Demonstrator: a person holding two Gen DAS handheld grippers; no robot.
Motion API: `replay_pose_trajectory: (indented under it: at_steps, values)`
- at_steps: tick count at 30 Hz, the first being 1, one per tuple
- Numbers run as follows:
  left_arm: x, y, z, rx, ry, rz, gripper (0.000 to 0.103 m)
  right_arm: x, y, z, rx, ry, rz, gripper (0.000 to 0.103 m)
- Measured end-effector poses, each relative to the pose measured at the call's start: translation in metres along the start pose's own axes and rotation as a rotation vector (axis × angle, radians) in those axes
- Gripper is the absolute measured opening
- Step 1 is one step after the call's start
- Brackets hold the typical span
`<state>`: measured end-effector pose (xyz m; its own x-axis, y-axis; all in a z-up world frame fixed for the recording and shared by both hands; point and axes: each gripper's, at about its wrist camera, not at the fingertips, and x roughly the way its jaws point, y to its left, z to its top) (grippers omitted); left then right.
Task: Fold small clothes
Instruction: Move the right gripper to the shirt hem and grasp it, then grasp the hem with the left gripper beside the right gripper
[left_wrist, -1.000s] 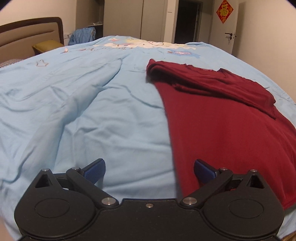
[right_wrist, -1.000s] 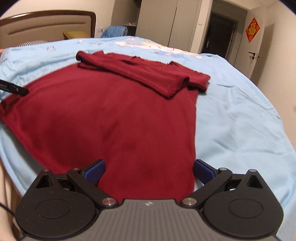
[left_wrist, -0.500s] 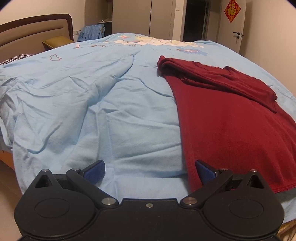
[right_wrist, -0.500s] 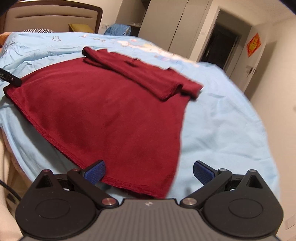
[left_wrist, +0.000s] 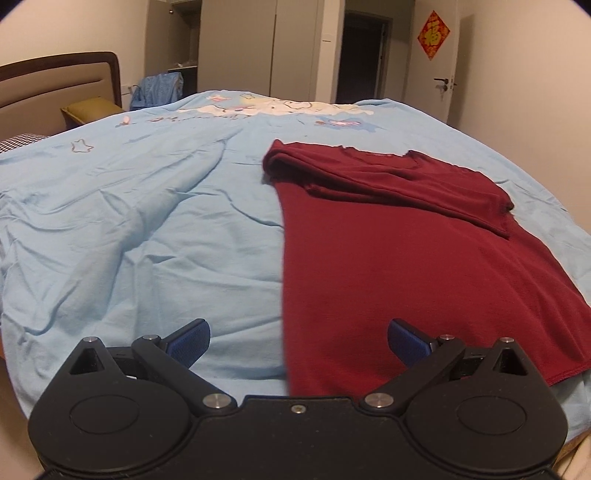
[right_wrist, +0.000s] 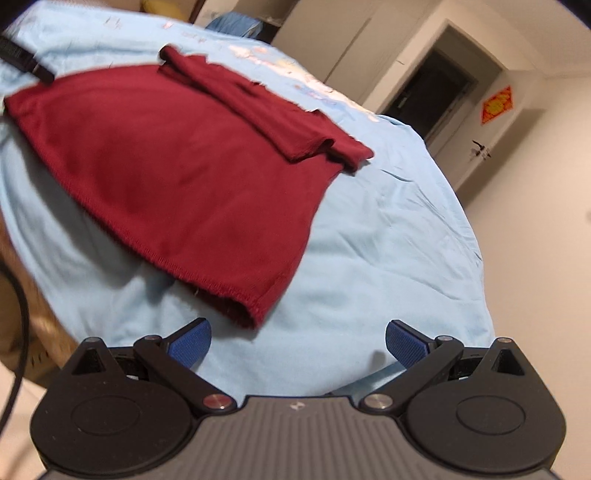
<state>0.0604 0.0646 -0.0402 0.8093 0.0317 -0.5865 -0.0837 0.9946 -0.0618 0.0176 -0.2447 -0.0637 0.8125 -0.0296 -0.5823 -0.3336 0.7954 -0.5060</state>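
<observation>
Just ahead of the right hand-held gripper (right_wrist: 297, 341) (spread wide) lies the shirt (right_wrist: 192, 166).

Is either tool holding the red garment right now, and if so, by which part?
Nothing is held. The left tool and right tool are both open and empty; the red garment lies on the blue bedsheet, sleeves folded in.

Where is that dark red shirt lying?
The dark red shirt lies flat on the light blue bedsheet, at the bed's near edge, right of centre in the left wrist view.
</observation>
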Motion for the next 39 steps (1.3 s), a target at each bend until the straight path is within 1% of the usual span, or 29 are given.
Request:
replay_pose_trajectory:
  at_steps: [4, 8, 10, 12, 15, 16, 17, 18, 19, 20, 21, 22, 23, 25, 27, 30, 34, 36, 39]
  values:
    - [0.001, -0.009, -0.001, 0.021, 0.003, -0.022, 0.102, 0.007, 0.013, 0.003, -0.071, -0.034, -0.045, 0.103]
    - [-0.002, -0.017, -0.001, 0.049, -0.007, -0.050, 0.102, 0.012, 0.026, 0.012, -0.153, -0.094, -0.094, 0.103]
    - [-0.005, -0.022, 0.000, 0.065, -0.019, -0.072, 0.102, 0.010, 0.031, 0.016, -0.195, -0.138, -0.098, 0.102]
    - [-0.010, -0.027, -0.001, 0.087, -0.033, -0.097, 0.102, 0.005, 0.031, 0.018, -0.197, -0.191, -0.058, 0.094]
    - [-0.016, -0.038, -0.004, 0.139, -0.054, -0.132, 0.102, 0.002, 0.031, 0.022, -0.199, -0.225, -0.030, 0.082]
    - [-0.017, -0.043, -0.006, 0.165, -0.060, -0.141, 0.102, 0.002, 0.031, 0.023, -0.201, -0.223, -0.017, 0.074]
    - [-0.018, -0.048, -0.007, 0.196, -0.064, -0.150, 0.102, 0.003, 0.031, 0.024, -0.197, -0.218, -0.002, 0.063]
    - [-0.019, -0.054, -0.009, 0.229, -0.067, -0.157, 0.102, 0.003, 0.031, 0.026, -0.186, -0.213, 0.014, 0.056]
    - [-0.020, -0.060, -0.011, 0.265, -0.070, -0.163, 0.102, 0.003, 0.030, 0.028, -0.164, -0.211, 0.033, 0.043]
    - [-0.020, -0.065, -0.012, 0.296, -0.073, -0.171, 0.102, 0.003, 0.027, 0.031, -0.131, -0.211, 0.054, 0.033]
    - [-0.020, -0.069, -0.014, 0.322, -0.072, -0.178, 0.102, 0.003, 0.024, 0.035, -0.088, -0.213, 0.076, 0.030]
    - [-0.019, -0.073, -0.016, 0.344, -0.069, -0.186, 0.102, 0.004, 0.021, 0.039, -0.046, -0.219, 0.092, 0.024]
    - [-0.018, -0.076, -0.017, 0.363, -0.066, -0.194, 0.102, 0.006, 0.017, 0.043, -0.005, -0.224, 0.104, 0.020]
    - [-0.017, -0.082, -0.021, 0.396, -0.058, -0.207, 0.102, 0.010, 0.010, 0.051, 0.066, -0.230, 0.122, 0.016]
    - [-0.016, -0.087, -0.024, 0.427, -0.049, -0.211, 0.102, 0.018, 0.002, 0.059, 0.131, -0.229, 0.141, 0.015]
    - [-0.012, -0.091, -0.029, 0.461, -0.029, -0.196, 0.102, 0.031, -0.009, 0.070, 0.214, -0.224, 0.158, 0.014]
    - [-0.006, -0.092, -0.034, 0.487, 0.010, -0.149, 0.102, 0.046, -0.018, 0.080, 0.272, -0.217, 0.165, 0.013]
    - [-0.001, -0.091, -0.036, 0.492, 0.030, -0.110, 0.102, 0.054, -0.020, 0.084, 0.283, -0.207, 0.166, 0.013]
    - [0.002, -0.086, -0.035, 0.492, 0.032, -0.053, 0.102, 0.067, -0.022, 0.087, 0.309, -0.182, 0.168, 0.012]
